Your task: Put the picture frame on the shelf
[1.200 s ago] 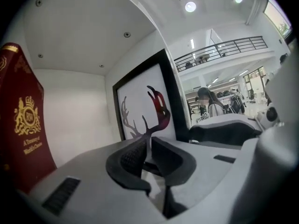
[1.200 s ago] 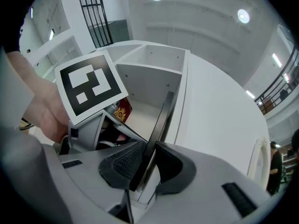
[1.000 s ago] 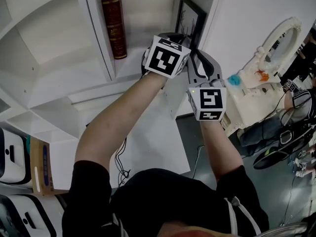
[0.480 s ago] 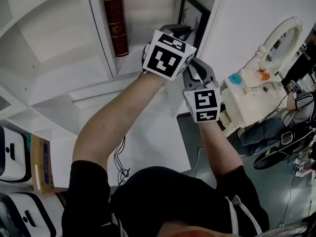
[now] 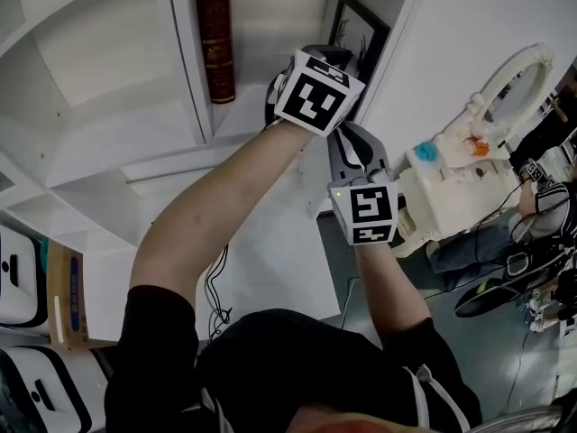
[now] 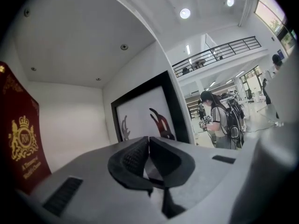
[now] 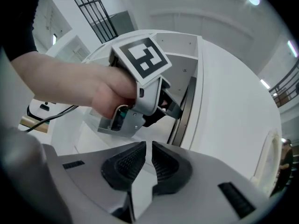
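The black picture frame (image 5: 362, 31) stands upright in the white shelf's (image 5: 117, 124) right compartment, leaning toward its side wall. In the left gripper view the frame (image 6: 150, 110) is just beyond my left gripper (image 6: 148, 143). That gripper's jaws have just been closing and now meet, with nothing between them. From the head view my left gripper (image 5: 326, 58) reaches into the compartment beside the frame. My right gripper (image 5: 350, 138) hangs lower, outside the shelf. Its jaws (image 7: 148, 149) have been closing and keep a narrow gap with nothing in it. Past them I see the frame's edge (image 7: 185, 110).
A red book (image 5: 215, 36) stands in the compartment left of the frame, behind a white divider (image 5: 185, 57). A white machine (image 5: 469, 152) sits to the right of the shelf. A cardboard box (image 5: 68, 291) is at lower left. A person (image 6: 219, 121) stands in the background.
My right gripper has dropped lower and drawn back from the shelf. My left gripper stays in the compartment by the frame, which has not moved.
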